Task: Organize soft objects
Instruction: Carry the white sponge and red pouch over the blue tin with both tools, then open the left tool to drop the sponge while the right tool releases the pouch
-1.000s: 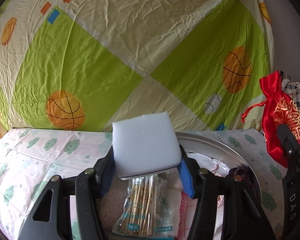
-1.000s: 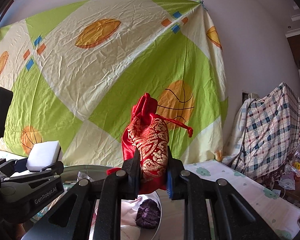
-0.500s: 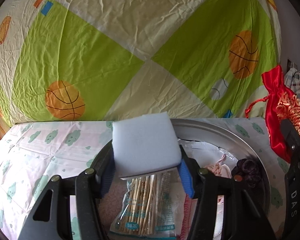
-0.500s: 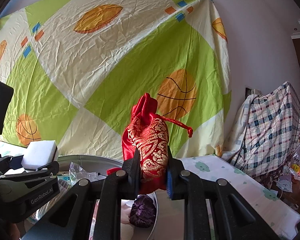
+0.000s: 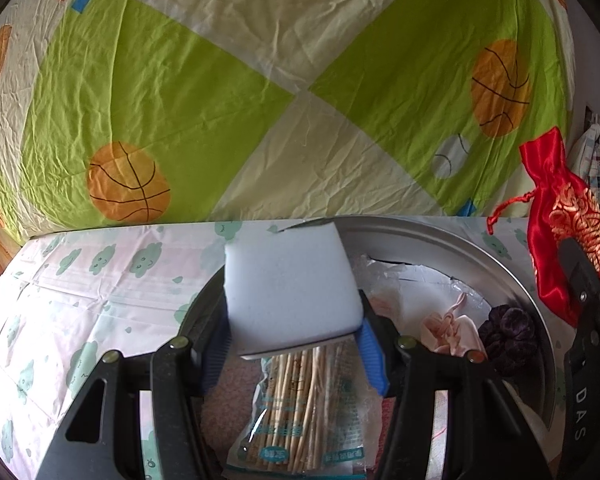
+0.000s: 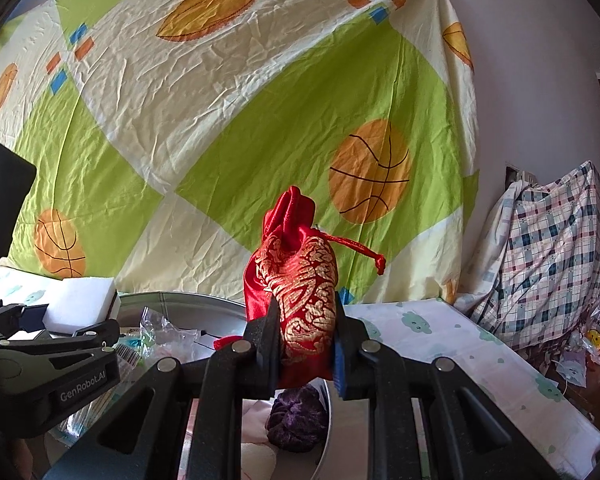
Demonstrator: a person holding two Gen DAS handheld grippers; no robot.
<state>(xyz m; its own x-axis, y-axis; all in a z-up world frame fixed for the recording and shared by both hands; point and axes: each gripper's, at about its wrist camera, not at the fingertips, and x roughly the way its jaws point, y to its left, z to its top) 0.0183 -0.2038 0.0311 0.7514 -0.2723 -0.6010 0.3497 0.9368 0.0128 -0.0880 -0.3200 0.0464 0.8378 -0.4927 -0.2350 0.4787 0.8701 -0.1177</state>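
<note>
Counter point(image 5: 80, 288), basin point(image 5: 480, 248): left claw point(image 5: 294, 332) clamps sponge point(image 5: 290, 288); right claw point(image 6: 304, 344) pinches pouch point(image 6: 296, 292). Risk: slick satin slipping free.

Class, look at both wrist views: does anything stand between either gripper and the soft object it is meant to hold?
Nothing does. The left gripper already clamps the white sponge, and the right gripper already clamps the red pouch.

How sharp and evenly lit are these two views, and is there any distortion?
Left wrist: sharp, daylit; the table edge bows from the fisheye, corners vignetted black; the white sponge looks bright but not blown out. Right wrist: sharp on the red pouch; the sheet bulges, dark corners.
</note>
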